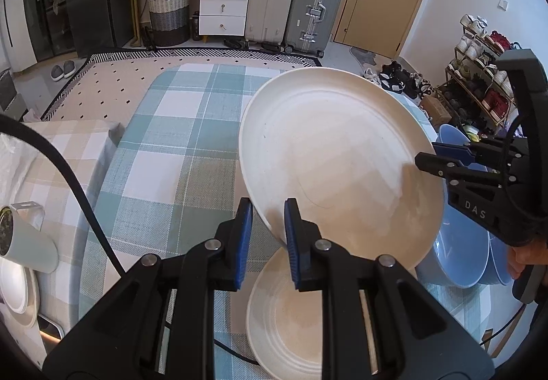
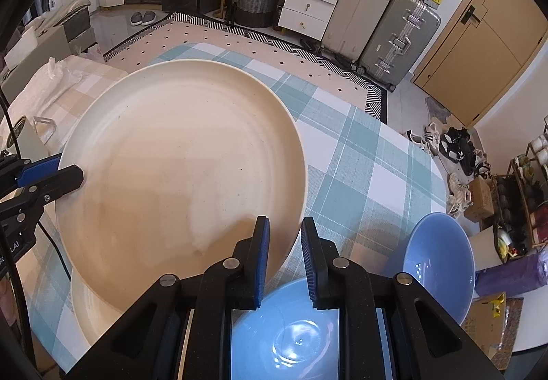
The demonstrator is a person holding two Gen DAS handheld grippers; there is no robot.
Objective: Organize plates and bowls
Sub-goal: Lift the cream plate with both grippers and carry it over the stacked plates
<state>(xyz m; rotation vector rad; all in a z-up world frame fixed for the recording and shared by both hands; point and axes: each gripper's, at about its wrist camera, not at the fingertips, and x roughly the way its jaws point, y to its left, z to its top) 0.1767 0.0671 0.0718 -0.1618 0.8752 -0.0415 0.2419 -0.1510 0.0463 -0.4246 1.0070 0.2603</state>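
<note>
A large cream plate (image 1: 339,154) is held tilted above the checked tablecloth (image 1: 171,140). My left gripper (image 1: 269,208) is shut on its near-left rim. My right gripper (image 2: 284,229) is shut on its right rim; it also shows in the left wrist view (image 1: 428,157), and the left gripper shows in the right wrist view (image 2: 65,167). The plate fills the middle of the right wrist view (image 2: 181,174). A second cream plate (image 1: 291,318) lies on the table below it. Two blue bowls (image 2: 441,260) (image 2: 291,328) stand at the right.
A white cylinder (image 1: 24,239) and stacked white dishes (image 1: 17,291) sit at the left on a beige checked cover. A black cable (image 1: 68,181) crosses the table's left side. Suitcases, drawers and a shoe rack stand beyond the table.
</note>
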